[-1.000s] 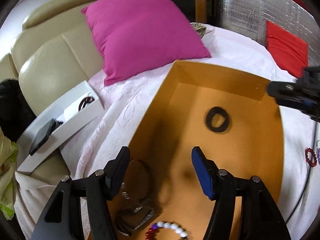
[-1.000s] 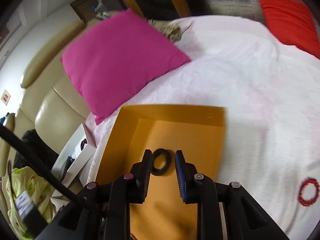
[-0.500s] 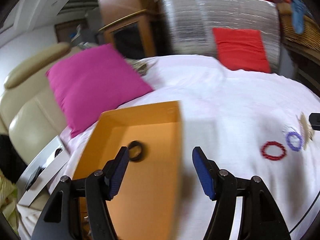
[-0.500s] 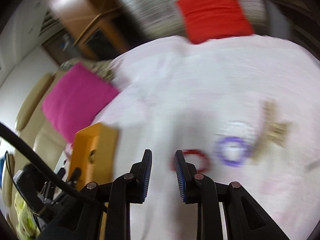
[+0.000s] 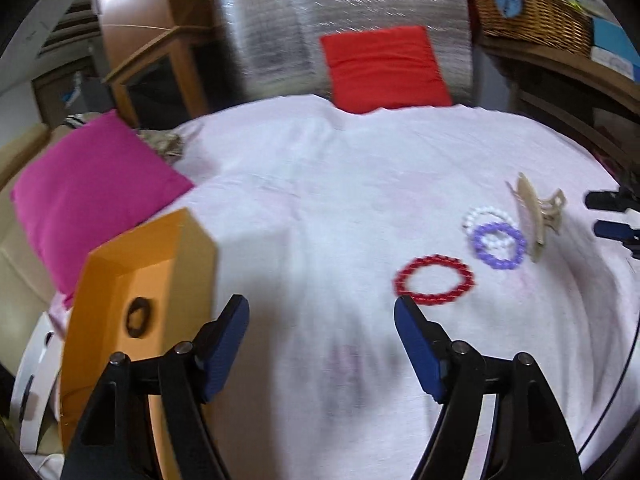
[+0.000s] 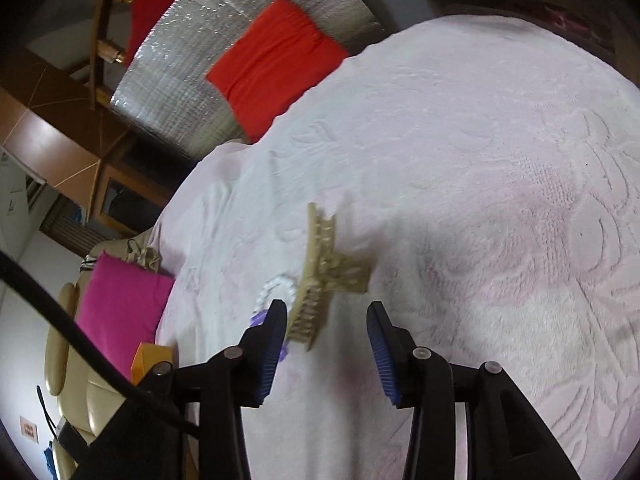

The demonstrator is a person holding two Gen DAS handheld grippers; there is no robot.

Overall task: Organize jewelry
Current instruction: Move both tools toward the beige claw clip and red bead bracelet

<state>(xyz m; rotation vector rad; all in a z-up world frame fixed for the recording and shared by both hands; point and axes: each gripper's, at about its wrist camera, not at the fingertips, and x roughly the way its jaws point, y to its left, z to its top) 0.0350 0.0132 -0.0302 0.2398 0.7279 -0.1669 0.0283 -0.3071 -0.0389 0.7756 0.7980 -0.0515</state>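
On the pale pink bedspread lie a red bead bracelet (image 5: pixel 434 280), a purple bracelet (image 5: pixel 498 244), a white bead bracelet (image 5: pixel 484 216) and a beige hair claw (image 5: pixel 534 216). My left gripper (image 5: pixel 320 316) hovers just short of the red bracelet, its jaws opening with nothing between them. My right gripper (image 6: pixel 326 320) is also opening. The hair claw (image 6: pixel 324 276) lies just ahead, its near end by the left finger and untouched. The purple bracelet (image 6: pixel 260 318) is partly hidden behind that finger. The right gripper (image 5: pixel 608 216) shows at the left view's right edge. The orange box (image 5: pixel 140 280) holds a black ring (image 5: pixel 138 316).
A magenta cushion (image 5: pixel 92 196) lies behind the orange box, and a red cushion (image 5: pixel 384 68) leans on a silver foil panel at the bed's far edge. A wicker basket (image 5: pixel 532 12) sits on a shelf at the back right. A beige sofa (image 6: pixel 76 380) borders the left.
Both grippers have swung right, away from the orange box and over to the loose bracelets and hair claw. The right gripper's jaws have spread much wider; the left's have widened a little.
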